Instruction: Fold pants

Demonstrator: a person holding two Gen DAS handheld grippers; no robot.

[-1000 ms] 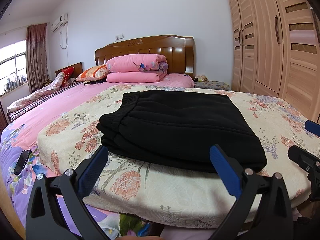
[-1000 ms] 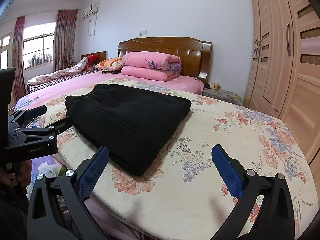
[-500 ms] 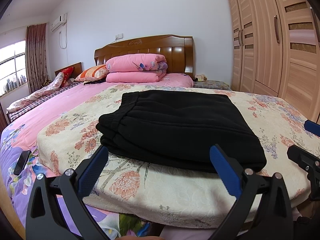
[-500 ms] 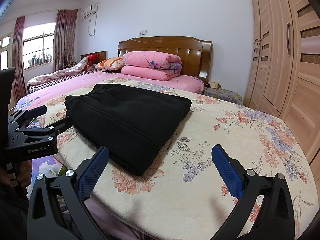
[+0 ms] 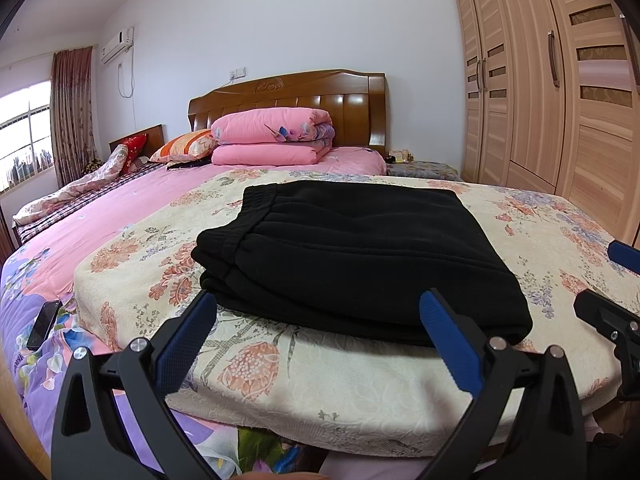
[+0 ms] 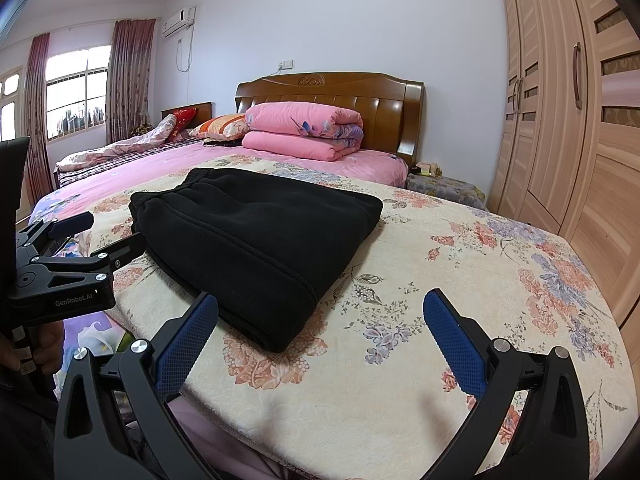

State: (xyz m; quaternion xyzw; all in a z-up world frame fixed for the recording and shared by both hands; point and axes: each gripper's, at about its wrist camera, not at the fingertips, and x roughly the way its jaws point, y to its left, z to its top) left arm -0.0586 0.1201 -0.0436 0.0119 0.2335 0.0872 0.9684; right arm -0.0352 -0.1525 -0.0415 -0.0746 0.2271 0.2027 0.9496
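Black pants (image 5: 360, 248) lie folded into a thick rectangle on a cream floral blanket (image 5: 280, 364), waistband at the left. In the right wrist view the same pants (image 6: 256, 240) sit left of centre on the blanket (image 6: 460, 280). My left gripper (image 5: 318, 316) is open, held just short of the near edge of the pants with nothing between its blue pads. My right gripper (image 6: 320, 320) is open too, low over the blanket by the pants' near right corner, holding nothing. The left gripper (image 6: 96, 236) also shows at the left of the right wrist view.
A folded pink quilt (image 5: 272, 136) and pillows rest against the wooden headboard (image 5: 288, 96). A phone (image 5: 43, 324) lies on the purple sheet at the left. A wooden wardrobe (image 5: 560, 80) stands along the right. A second bed (image 6: 120, 152) is by the window.
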